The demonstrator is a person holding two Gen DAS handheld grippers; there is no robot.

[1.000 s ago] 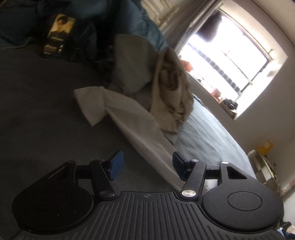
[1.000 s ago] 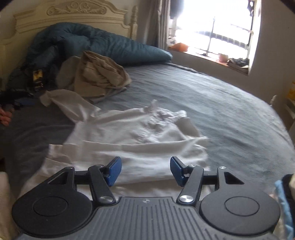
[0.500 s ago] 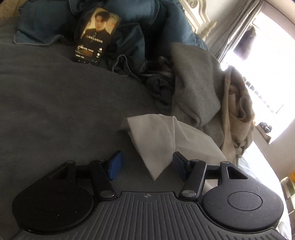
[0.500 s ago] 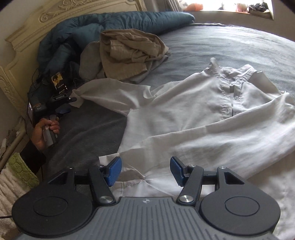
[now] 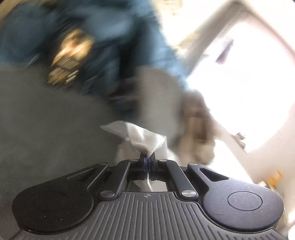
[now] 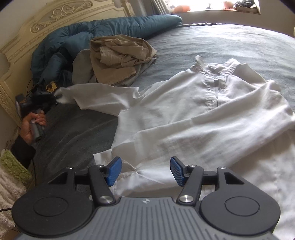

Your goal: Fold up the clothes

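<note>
Closest to me, the right tongs (image 6: 145,170) hang wide open over the lower part of the white shirt (image 6: 193,114), gripping nothing; a folded corner of the hem (image 6: 110,158) lies just under and beside their left blue pad, and the cloth runs on between the two pads.

The shirt lies spread face up on the grey bed (image 6: 230,42). Its long axis runs from the hem near the right tongs up and away to the collar (image 6: 217,69), which points toward the far side of the bed, with the button placket down the middle. One sleeve (image 6: 103,96) stretches off to the left, roughly crosswise to the body, toward the headboard (image 6: 36,29).

At the end of that sleeve the left tongs (image 5: 147,160) are pinched tight on the cuff (image 5: 140,136), which bunches up out of the closed pads and stands above the grey bedding; that view is heavily blurred. From the right-hand camera the person's hand (image 6: 32,123) grips the handle of that tool at the bed's left edge.

Farther back, a crumpled beige garment (image 6: 119,53) sits on a grey one (image 6: 83,64), near the sleeve. Beyond them a dark teal duvet (image 6: 110,27) is heaped along the headboard, and a bright window sill (image 6: 221,7) lies past the bed.
</note>
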